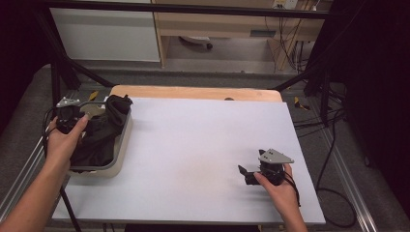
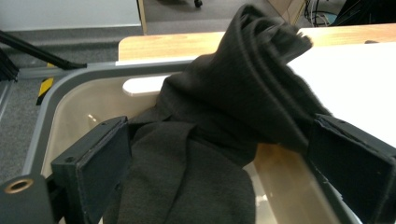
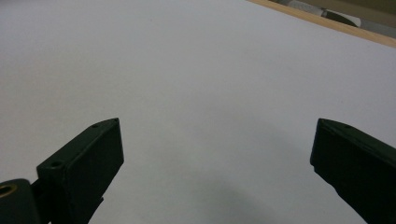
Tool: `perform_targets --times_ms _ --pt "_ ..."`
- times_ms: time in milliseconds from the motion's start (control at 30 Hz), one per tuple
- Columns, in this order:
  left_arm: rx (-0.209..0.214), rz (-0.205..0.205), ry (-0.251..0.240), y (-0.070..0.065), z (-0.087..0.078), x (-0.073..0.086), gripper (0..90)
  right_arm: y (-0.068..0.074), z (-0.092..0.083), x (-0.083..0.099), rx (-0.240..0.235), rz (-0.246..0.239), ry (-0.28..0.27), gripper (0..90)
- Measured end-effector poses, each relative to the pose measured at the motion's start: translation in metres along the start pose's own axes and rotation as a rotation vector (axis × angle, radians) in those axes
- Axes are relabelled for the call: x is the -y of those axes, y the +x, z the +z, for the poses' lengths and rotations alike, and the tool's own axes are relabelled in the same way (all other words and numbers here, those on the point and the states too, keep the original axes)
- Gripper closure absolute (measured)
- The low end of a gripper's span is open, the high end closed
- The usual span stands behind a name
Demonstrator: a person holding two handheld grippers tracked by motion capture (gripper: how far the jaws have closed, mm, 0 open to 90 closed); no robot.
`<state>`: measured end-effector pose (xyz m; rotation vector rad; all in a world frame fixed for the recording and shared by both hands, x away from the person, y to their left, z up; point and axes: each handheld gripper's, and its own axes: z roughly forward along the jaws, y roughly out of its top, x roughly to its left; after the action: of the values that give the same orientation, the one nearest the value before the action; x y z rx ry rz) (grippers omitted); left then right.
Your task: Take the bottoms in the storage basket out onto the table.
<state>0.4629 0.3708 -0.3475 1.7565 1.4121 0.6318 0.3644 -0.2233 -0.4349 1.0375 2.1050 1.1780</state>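
Both forearms enter from the near edge. Right hand (image 1: 280,189) rests low on the white tabletop (image 1: 203,145), its gripper (image 1: 249,174) pointing left, jaws wide apart over bare surface. Left hand (image 1: 65,137) holds the left gripper (image 2: 215,158) over a beige tray (image 1: 123,140) at the tabletop's left edge; jaws apart, either side of dark cloth (image 2: 224,107), not clamped. Cloth is bunched in the tray, one fold rising above the far rim. Cables (image 1: 333,145) lie on the floor at right.
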Motion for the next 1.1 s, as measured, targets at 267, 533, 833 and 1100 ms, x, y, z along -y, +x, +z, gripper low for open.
perform_targets --times_ms 267,533,833,1100 --pt "-0.010 0.000 0.048 0.008 0.017 0.007 6.6 -0.002 0.003 0.000 0.001 0.002 0.008 3.4" --pt "0.000 -0.009 0.133 0.015 0.037 0.020 7.9 -0.001 0.001 0.001 -0.006 0.008 0.008 3.3" --pt "-0.003 -0.020 0.202 0.019 0.051 0.028 7.4 0.000 0.003 0.001 -0.025 0.000 0.014 3.4" --pt "-0.024 -0.028 0.236 0.021 0.060 0.034 3.1 0.000 0.003 0.001 -0.034 0.003 0.020 3.3"
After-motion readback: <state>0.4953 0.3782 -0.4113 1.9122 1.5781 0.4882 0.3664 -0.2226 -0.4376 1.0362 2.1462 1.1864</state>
